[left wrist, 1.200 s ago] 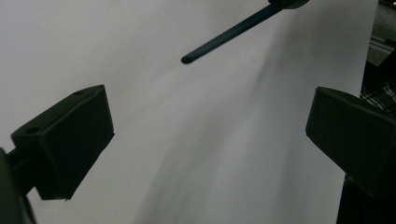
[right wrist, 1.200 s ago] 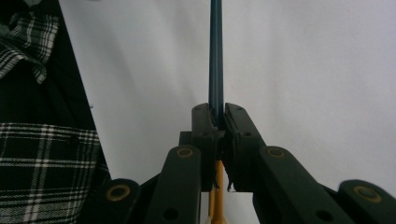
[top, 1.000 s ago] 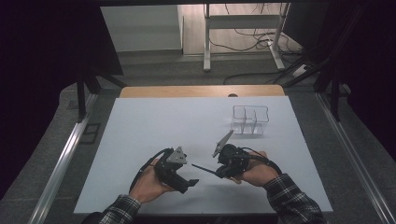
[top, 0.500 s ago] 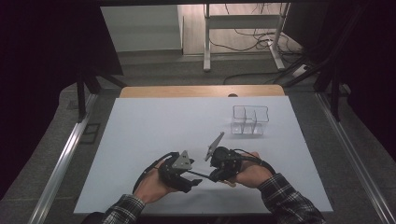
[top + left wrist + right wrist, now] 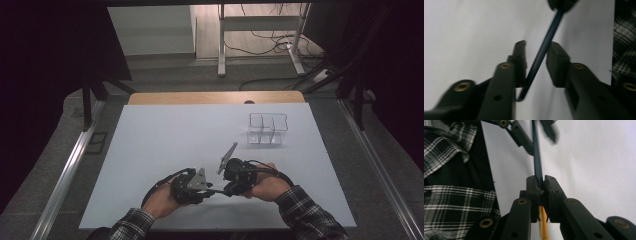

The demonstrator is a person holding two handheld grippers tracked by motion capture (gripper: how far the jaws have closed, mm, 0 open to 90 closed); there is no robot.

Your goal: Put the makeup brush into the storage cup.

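Right gripper is clamping a thin, stiff, light pen at its middle, while left gripper, just closing, is bracketing its tip ungripped.

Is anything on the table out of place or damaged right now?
Nothing stands out. The clear divided organizer sits upright on the white table, and the right gripper holds a thin dark rod that passes between the left gripper's jaws.
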